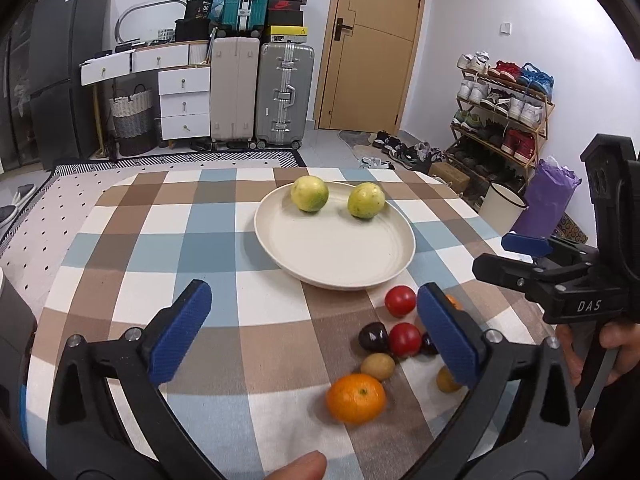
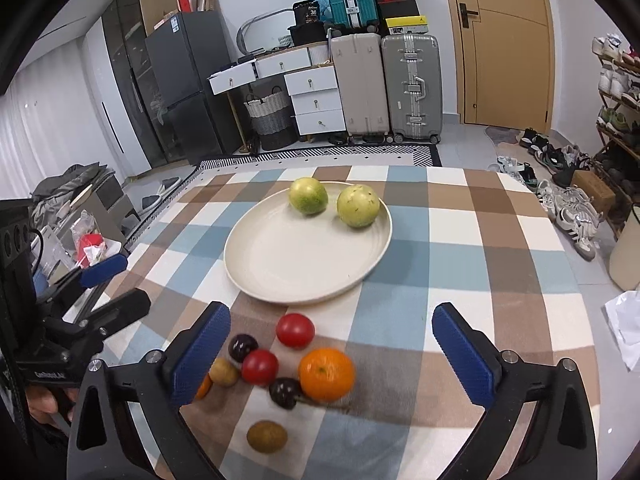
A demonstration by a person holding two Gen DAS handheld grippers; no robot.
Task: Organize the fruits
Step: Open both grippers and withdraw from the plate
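Plainly both wide apart: left gripper and right gripper, seemingly empty, above fruit.

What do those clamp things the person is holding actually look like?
Each is a black plastic frame with two fingers tipped by textured blue pads, fixed with silver bolts. The right gripper carries white "DAS" lettering on its black body. The left gripper looks the same. Bare hands, no sleeves visible.

1. Two green-yellow fruits on one plate.
2. Two oranges.
3. Two red tomatoes.
4. Two dark plums.
5. Two brown kiwis.
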